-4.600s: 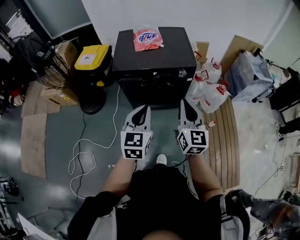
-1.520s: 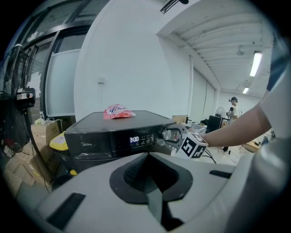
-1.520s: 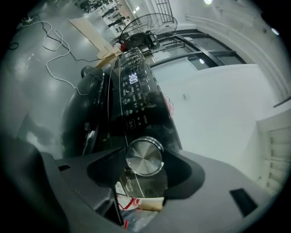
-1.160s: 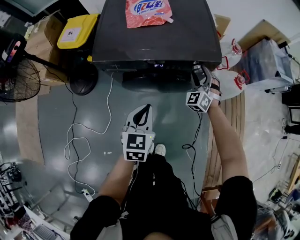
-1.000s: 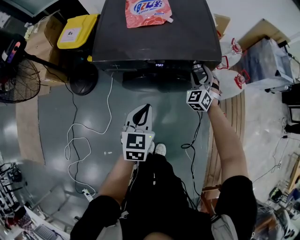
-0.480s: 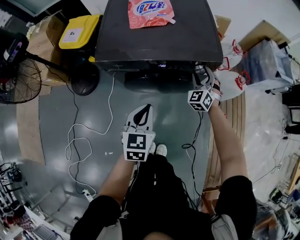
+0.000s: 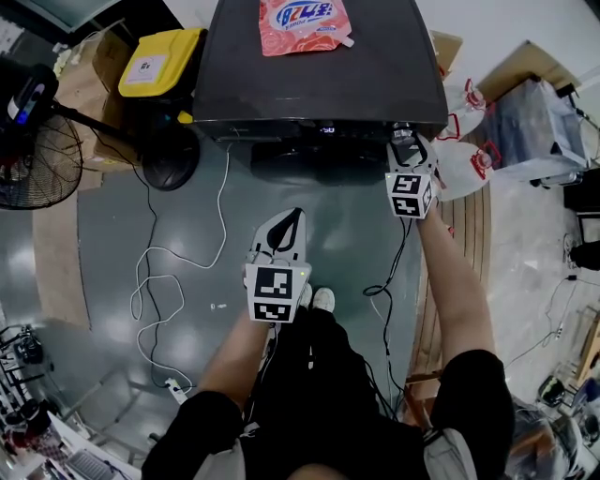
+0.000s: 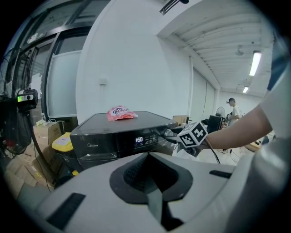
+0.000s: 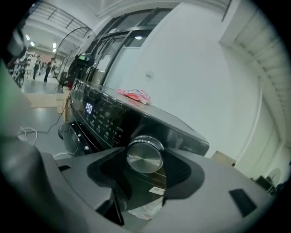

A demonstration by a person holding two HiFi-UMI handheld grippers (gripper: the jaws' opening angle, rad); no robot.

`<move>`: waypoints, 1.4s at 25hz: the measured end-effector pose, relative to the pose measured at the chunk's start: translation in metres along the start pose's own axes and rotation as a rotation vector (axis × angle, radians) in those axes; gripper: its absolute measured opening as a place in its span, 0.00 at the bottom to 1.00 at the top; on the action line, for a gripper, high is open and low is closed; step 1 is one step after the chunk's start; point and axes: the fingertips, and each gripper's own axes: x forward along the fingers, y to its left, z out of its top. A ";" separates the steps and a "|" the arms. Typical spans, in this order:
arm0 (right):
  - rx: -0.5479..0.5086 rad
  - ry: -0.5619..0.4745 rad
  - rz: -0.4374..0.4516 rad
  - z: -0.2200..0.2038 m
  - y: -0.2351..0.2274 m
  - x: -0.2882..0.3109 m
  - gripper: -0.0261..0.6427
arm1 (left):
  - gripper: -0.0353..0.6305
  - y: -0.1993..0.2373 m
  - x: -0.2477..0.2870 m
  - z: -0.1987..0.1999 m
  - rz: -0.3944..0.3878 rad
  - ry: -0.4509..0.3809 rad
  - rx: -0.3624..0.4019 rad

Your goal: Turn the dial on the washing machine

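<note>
The black washing machine (image 7: 319, 66) fills the top of the head view, with a pink detergent bag (image 7: 305, 19) on its lid. Its silver dial (image 9: 145, 155) sits at the right end of the front panel, to the right of the lit display (image 9: 89, 108). My right gripper (image 7: 403, 142) is pressed up to the panel, and in the right gripper view its jaws stand on either side of the dial, shut on it. My left gripper (image 7: 292, 217) hangs over the floor in front of the machine, shut and holding nothing. In the left gripper view the display (image 8: 139, 139) faces me.
A yellow-lidded bin (image 7: 161, 61) and a floor fan (image 7: 37, 141) stand left of the machine. White cable (image 7: 178, 272) loops over the grey floor. Plastic jugs (image 7: 464, 159), a grey bag (image 7: 525, 122) and wooden boards (image 7: 450, 244) are to the right.
4.6 s ago both grippers hung in front of my body; the right one has since reached the dial. Over the last second it twisted there, its marker cube turning from tilted to square. The left stayed put.
</note>
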 end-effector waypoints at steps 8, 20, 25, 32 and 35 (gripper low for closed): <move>0.090 0.019 0.019 0.001 -0.003 -0.002 0.43 | 0.07 0.002 -0.004 0.001 0.000 -0.006 -0.004; 0.244 -0.032 0.056 0.000 -0.006 0.002 0.43 | 0.07 0.006 -0.007 -0.001 0.009 0.002 0.000; 0.408 -0.031 0.102 -0.002 -0.009 0.002 0.43 | 0.07 0.004 -0.008 -0.001 0.009 0.002 0.003; 0.579 -0.037 0.158 -0.004 -0.013 0.001 0.43 | 0.07 0.004 -0.009 0.001 0.010 -0.001 0.008; 0.636 -0.042 0.171 -0.005 -0.014 0.001 0.43 | 0.06 0.004 -0.009 0.000 0.008 0.000 0.007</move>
